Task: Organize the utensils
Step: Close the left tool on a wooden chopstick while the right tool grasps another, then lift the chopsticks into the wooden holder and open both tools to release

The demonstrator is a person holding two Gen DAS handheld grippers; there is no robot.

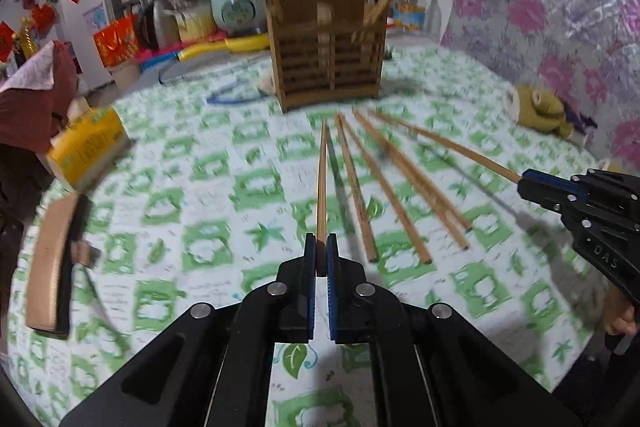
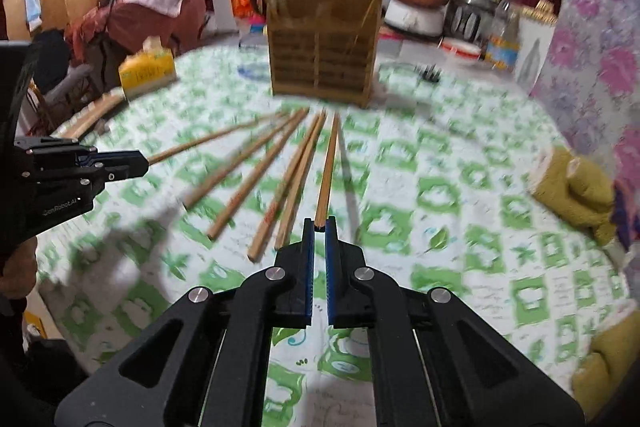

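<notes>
My left gripper [image 1: 321, 241] is shut on the near end of a wooden chopstick [image 1: 322, 183] that points toward the wooden utensil holder [image 1: 326, 61]. My right gripper [image 2: 319, 223] is shut on another chopstick [image 2: 329, 171], also pointing at the holder [image 2: 322, 59]. Both chopsticks are held above the table. Several loose chopsticks [image 1: 384, 183] lie fanned on the green-patterned cloth between the grippers; they also show in the right wrist view [image 2: 256, 171]. The holder has a few chopsticks standing in it. The right gripper shows in the left wrist view [image 1: 528, 183], the left gripper in the right wrist view [image 2: 140, 163].
A yellow tissue box [image 1: 86, 147] and a tan-and-black brush-like object [image 1: 54, 263] lie at the table's left. A stuffed toy [image 1: 540, 111] lies at the right by the flowered wall covering [image 1: 560, 7]. Kitchen appliances and clutter stand behind the table.
</notes>
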